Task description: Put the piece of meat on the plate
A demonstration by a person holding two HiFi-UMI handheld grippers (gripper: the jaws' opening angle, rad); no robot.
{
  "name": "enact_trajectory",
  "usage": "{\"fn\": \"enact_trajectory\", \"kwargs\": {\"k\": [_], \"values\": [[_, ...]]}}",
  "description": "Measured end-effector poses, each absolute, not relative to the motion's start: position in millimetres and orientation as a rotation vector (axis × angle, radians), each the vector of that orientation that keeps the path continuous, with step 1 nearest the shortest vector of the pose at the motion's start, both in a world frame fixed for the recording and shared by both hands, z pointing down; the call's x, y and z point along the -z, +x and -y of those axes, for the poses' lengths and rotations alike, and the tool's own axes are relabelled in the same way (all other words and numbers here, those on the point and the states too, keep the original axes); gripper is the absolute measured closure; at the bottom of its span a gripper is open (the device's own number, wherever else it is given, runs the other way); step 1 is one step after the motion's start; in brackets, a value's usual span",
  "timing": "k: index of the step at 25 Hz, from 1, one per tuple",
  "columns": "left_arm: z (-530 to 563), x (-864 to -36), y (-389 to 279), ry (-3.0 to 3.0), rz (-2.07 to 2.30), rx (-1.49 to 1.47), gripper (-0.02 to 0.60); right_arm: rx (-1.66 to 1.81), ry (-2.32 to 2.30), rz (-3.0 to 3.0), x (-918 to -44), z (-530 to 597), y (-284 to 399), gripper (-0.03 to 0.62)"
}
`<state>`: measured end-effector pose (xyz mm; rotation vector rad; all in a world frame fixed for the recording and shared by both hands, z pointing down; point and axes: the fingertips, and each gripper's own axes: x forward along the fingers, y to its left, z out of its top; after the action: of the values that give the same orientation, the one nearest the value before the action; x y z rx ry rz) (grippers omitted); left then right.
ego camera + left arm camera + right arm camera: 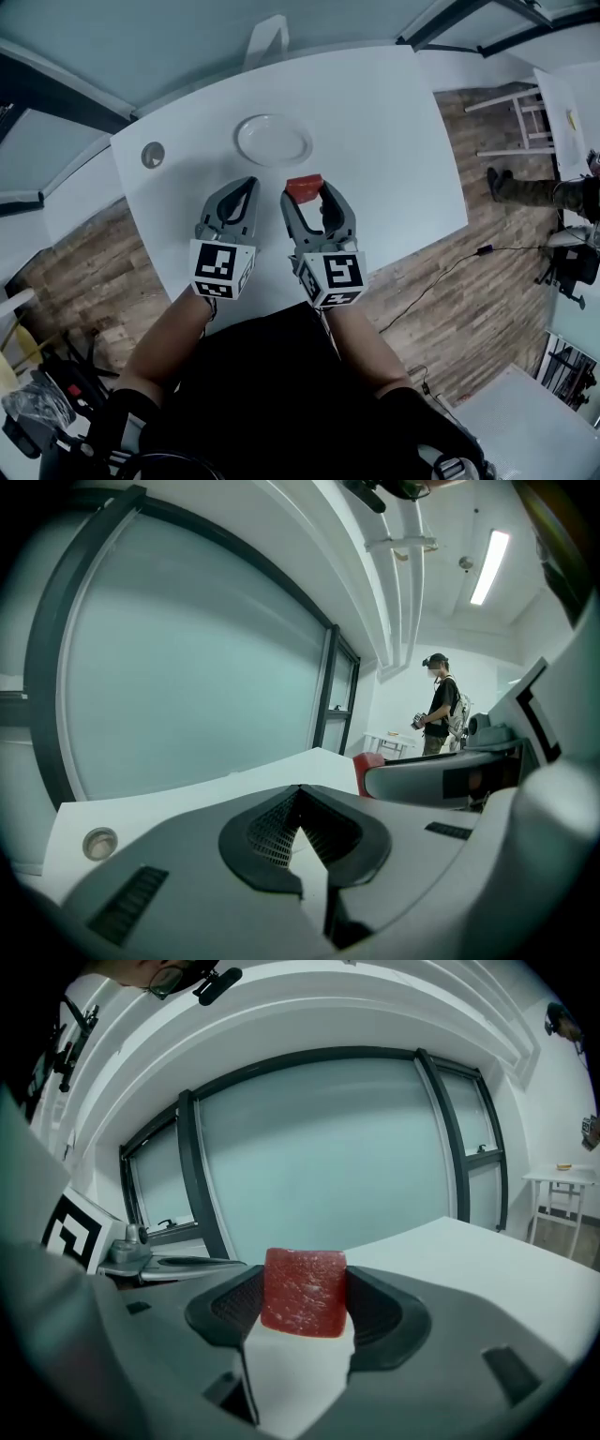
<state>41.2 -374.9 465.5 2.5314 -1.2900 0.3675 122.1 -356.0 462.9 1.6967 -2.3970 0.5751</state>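
Piece of meat [303,1292], a red cube, is pinched between the pads of the right gripper [307,195]; the jaws are closed to the cube's width, contact on both side faces. Can't tell if it's clear of the white table [394,122] yet. Empty plate [273,140] lies just ahead and to the left of the cube, near but not touching. Left gripper [246,184] sits beside it, jaws together on nothing. Next move is likely short: forward-left, then release.
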Motion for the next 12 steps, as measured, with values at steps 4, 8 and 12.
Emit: {"fn": "enact_trajectory", "kwargs": {"k": [4,8,12], "values": [[388.7,-476.4,45.8,2.505,1.301,-0.382,0.578,-0.607,1.649,2.399,-474.3,371.4,119.5,0.318],[404.0,-488.2,47.8,2.481,1.312,-0.395,0.578,-0.637,1.611,2.394,-488.7,386.7,115.9,0.318],[412.8,-501.6,49.1,2.453,1.321,-0.418,0.578,-0.665,1.586,2.383,-503.1,397.3,116.4,0.318]]}}
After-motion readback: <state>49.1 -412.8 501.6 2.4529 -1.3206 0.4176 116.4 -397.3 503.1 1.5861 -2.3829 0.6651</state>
